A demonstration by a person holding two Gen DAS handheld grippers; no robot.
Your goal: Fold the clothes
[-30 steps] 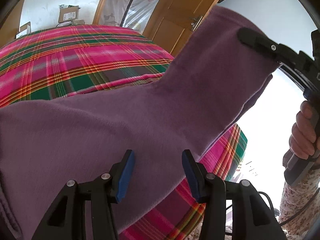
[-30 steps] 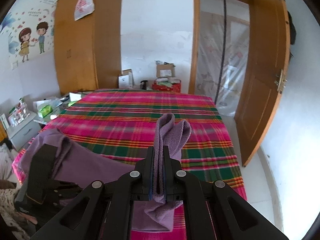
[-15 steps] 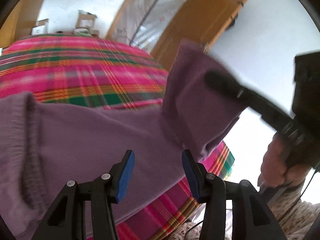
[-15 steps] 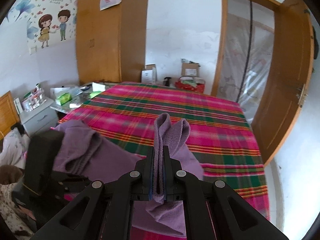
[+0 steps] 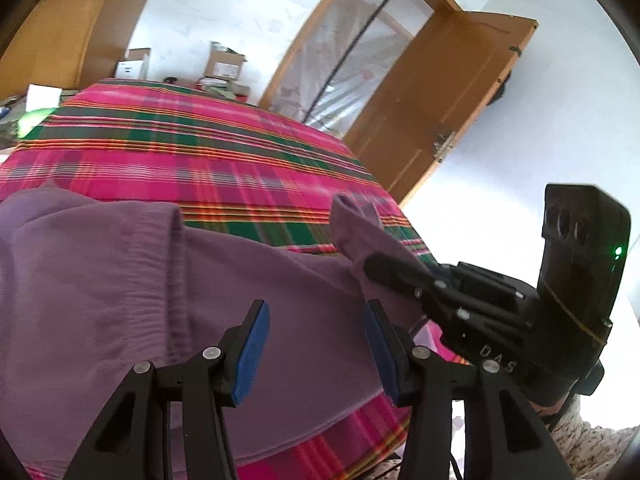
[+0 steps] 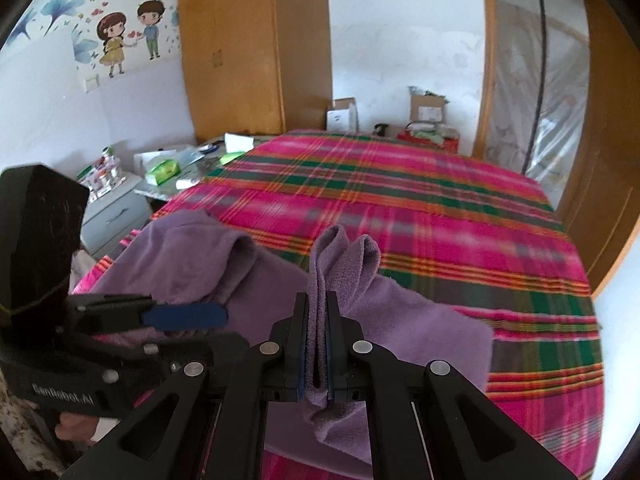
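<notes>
We see a purple garment point(image 6: 420, 320) of soft, matt fleece, its nap fuzzy and one edge ribbed. The bedspread point(image 6: 420, 208) is a woven plaid cloth, flat and matt. Both grippers are matt black plastic with shiny metal screw heads; the left gripper point(image 5: 316, 344) carries smooth blue pads point(image 5: 250, 354). The wardrobe point(image 6: 236, 48) and door point(image 5: 436, 108) are smooth varnished wood.

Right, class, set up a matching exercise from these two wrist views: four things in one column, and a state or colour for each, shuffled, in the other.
Things:
1. right gripper
2. left gripper
3. bedspread
4. wooden door

States:
A. standing open on its hinges
B. shut on a fold of the purple garment
C. pink and green plaid
D. jaws apart, holding nothing

Pairs: 1-B, 2-D, 3-C, 4-A
</notes>
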